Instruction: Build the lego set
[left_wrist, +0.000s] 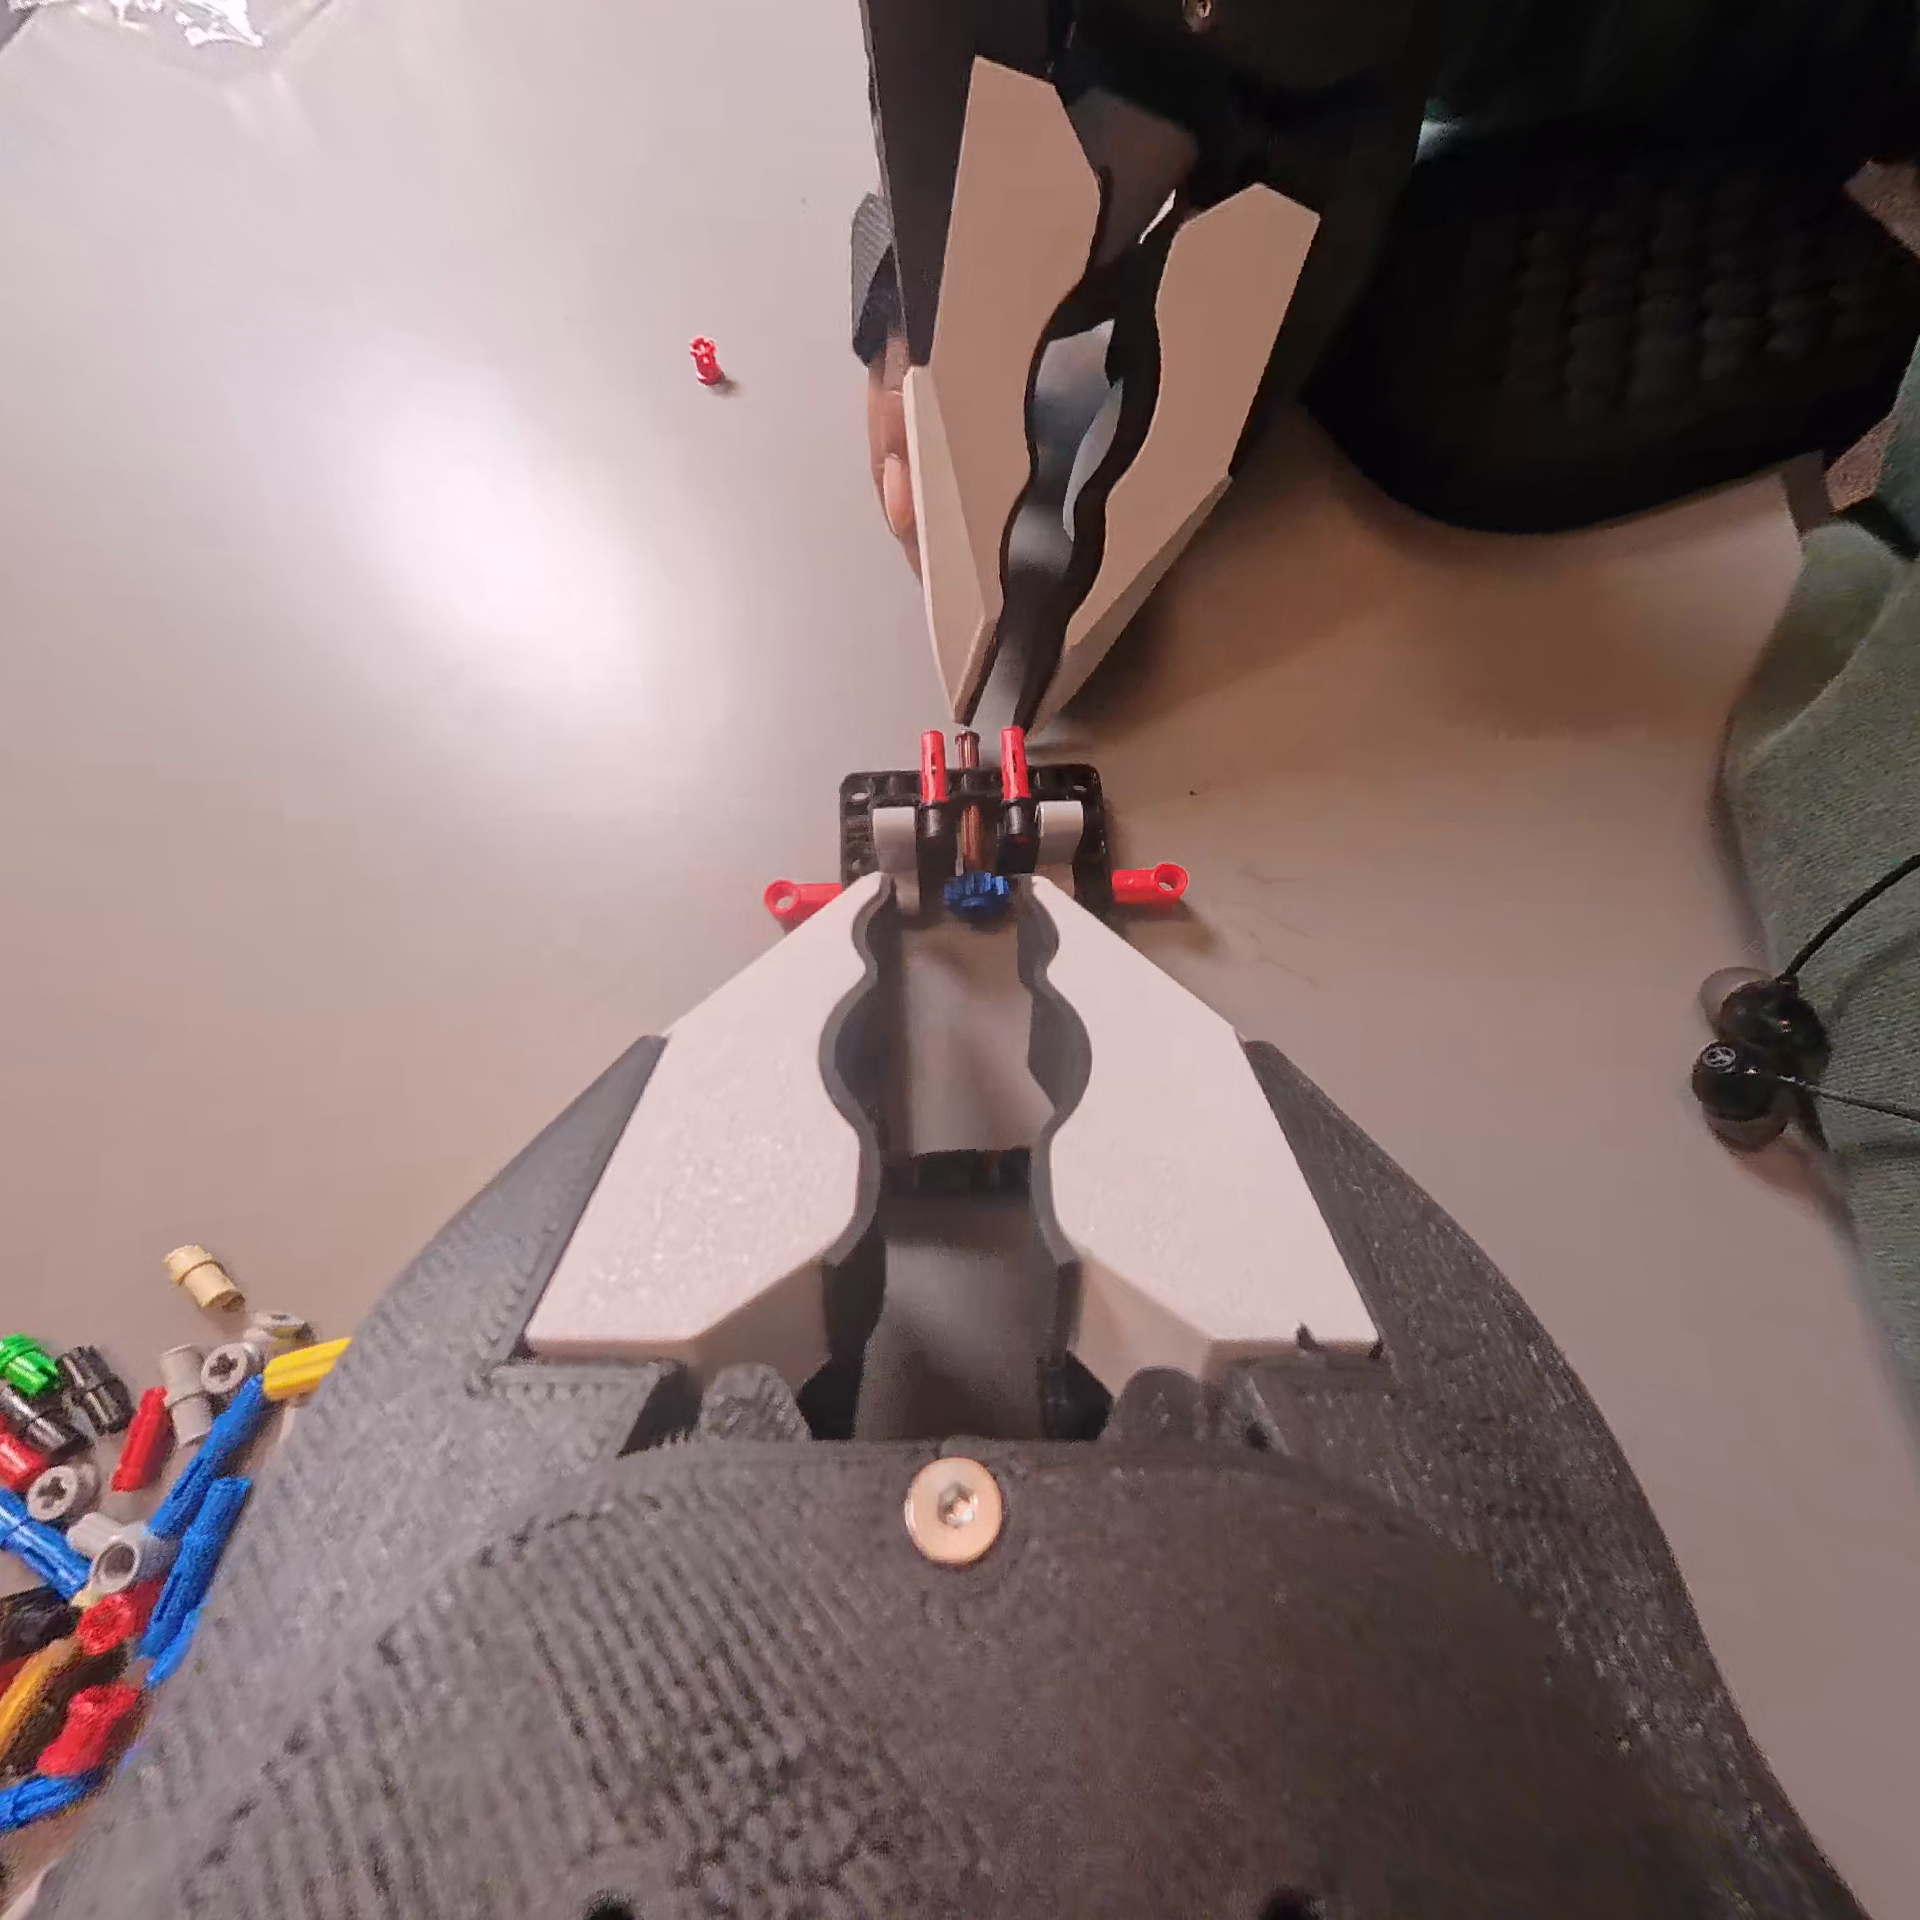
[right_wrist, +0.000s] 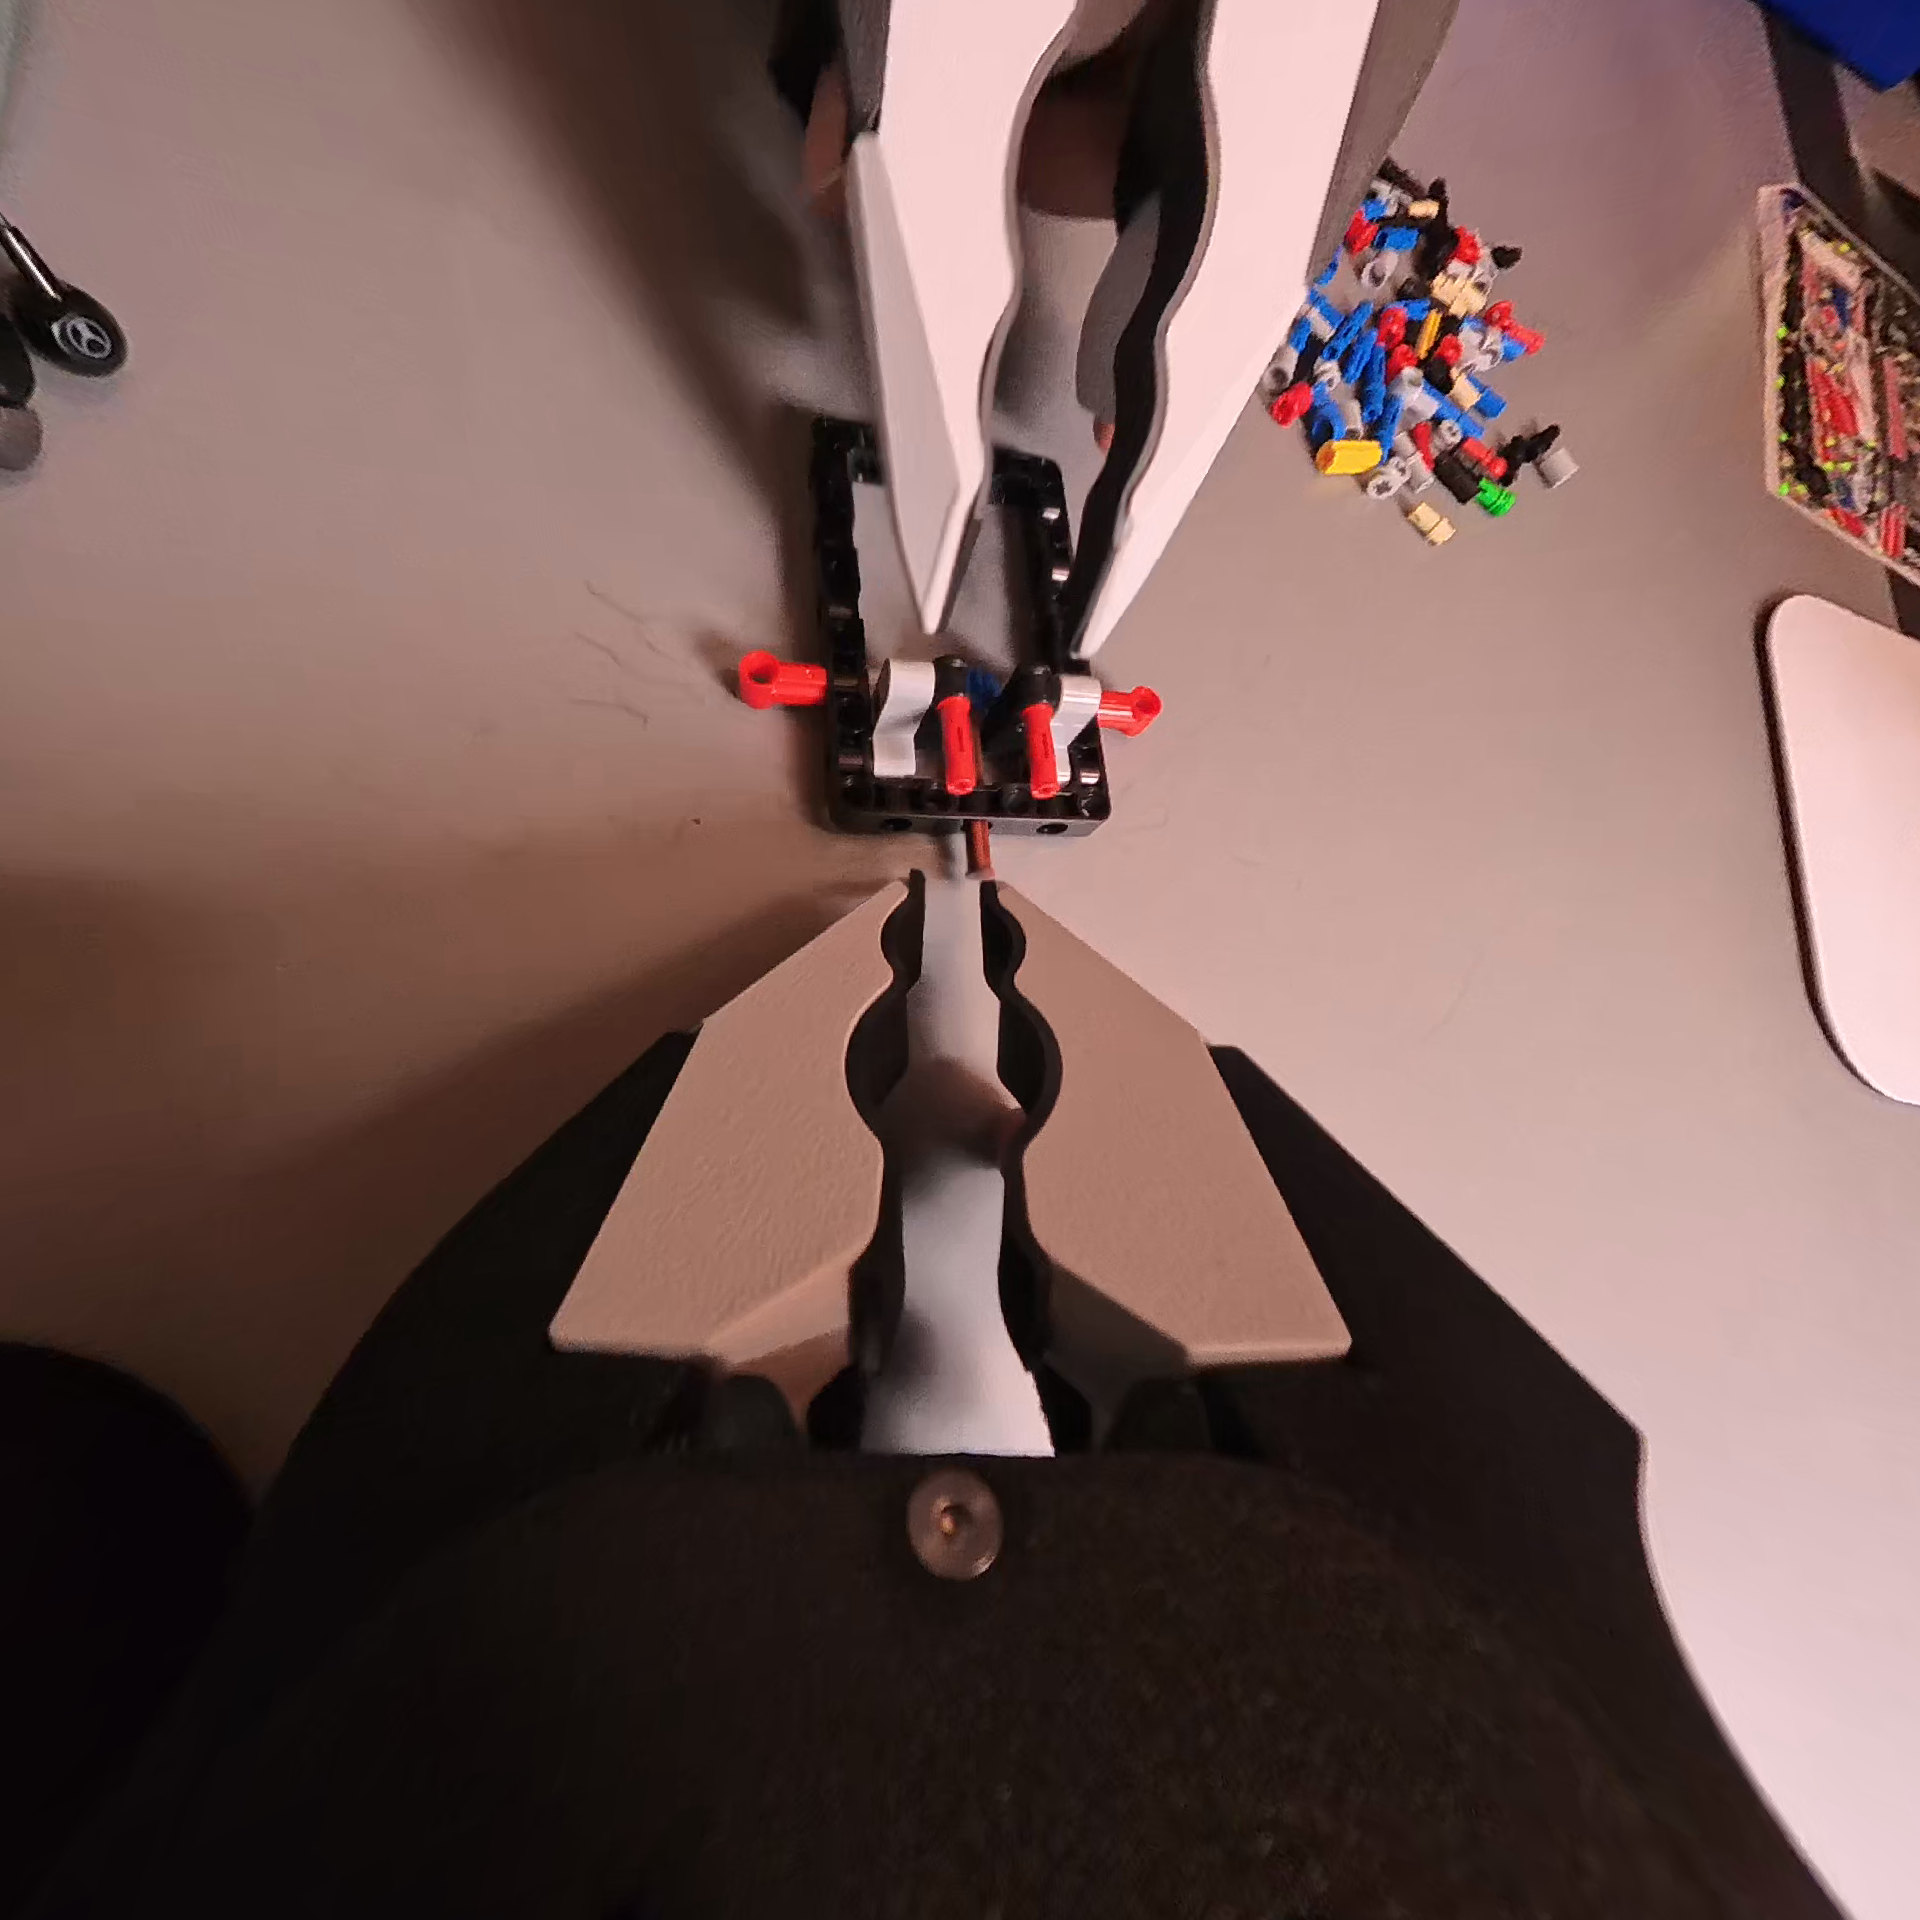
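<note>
On the table we've got the black frame (right_wrist: 847, 582) partly fitted, left gripper (left_wrist: 961, 894) bracing it, right gripper (right_wrist: 951, 883) parted at the brown axle (right_wrist: 977, 852), loose pieces (right_wrist: 1403, 353) remaining.

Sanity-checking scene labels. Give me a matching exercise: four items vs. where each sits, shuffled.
1 small red pin
2 blue gear
3 earbuds
4 brown axle

A poking out of the black frame's end
B alone on bare table
C inside the frame
D at the table edge

Pairs: 1-B, 2-C, 3-D, 4-A
</note>
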